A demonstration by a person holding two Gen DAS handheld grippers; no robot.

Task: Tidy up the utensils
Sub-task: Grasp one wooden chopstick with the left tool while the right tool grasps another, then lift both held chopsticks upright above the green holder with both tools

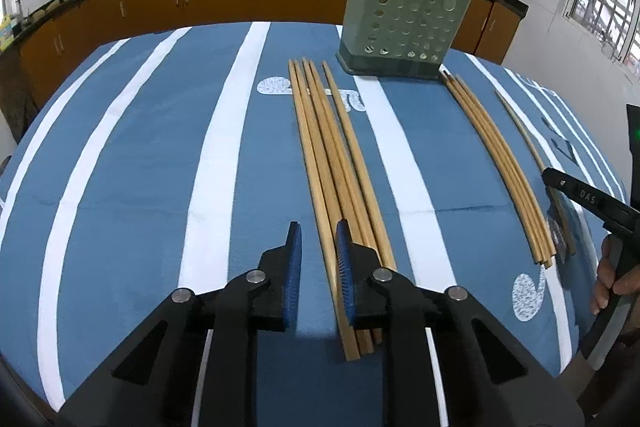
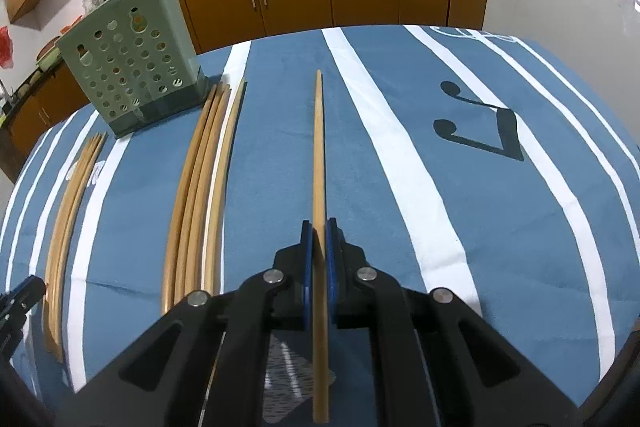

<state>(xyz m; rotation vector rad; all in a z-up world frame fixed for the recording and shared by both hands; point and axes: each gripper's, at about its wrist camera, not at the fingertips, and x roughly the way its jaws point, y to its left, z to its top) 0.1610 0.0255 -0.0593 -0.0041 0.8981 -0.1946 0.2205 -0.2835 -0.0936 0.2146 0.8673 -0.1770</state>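
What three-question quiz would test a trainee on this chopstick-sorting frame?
1. True or false: the right gripper is shut on a single chopstick.
2. Multiple choice: the left gripper is (A) shut on a bundle, (B) open, with its right-hand pad above the left chopstick group, (C) out of view.
3. Short answer: where does the green perforated holder stand relative to the chopsticks?

Key
1. True: both blue pads press the chopstick's sides.
2. B.
3. At the far end of the table, just beyond the chopstick tips, upright; whether anything is inside cannot be told.
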